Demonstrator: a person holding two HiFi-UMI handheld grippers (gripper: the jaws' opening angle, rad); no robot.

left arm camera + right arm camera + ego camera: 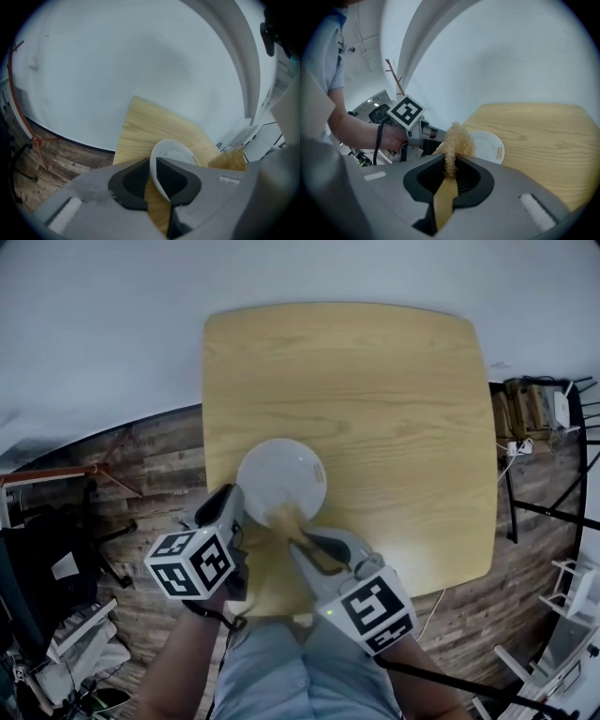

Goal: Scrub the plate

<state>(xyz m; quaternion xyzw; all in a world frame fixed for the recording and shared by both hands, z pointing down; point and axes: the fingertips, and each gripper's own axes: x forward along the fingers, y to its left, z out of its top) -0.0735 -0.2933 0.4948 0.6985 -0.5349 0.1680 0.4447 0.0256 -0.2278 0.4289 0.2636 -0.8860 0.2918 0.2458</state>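
Because a scrubbing stroke would otherwise push it across the wood, the round white ceramic plate (281, 474) is pinned at its lower-left rim, just left of the centre of the head view. It appears to lie flat on the light square wooden table (375, 381), close to that table's near edge. The rim is clenched between the dark pads of the left gripper (234, 498), and in the left gripper view the white edge is seen running down between the two jaws of that gripper (153, 164).

The tan, fibrous loofah-like scrubber (284, 517) is laid against the bottom edge of the plate, where the bowl of the dish can be reached without crossing the holding tool. It is grasped by the right gripper (298, 540): in the right gripper view the jaws of this gripper (451, 161) are closed on a thin strand of the fibre, with the bushy end left free beyond the tips so that soft material, not plastic, meets the glaze.

Whether the scrubber presses on the plate or only touches it cannot be told. Dark plank flooring (159, 456) is visible at the left of the head view, below the table.
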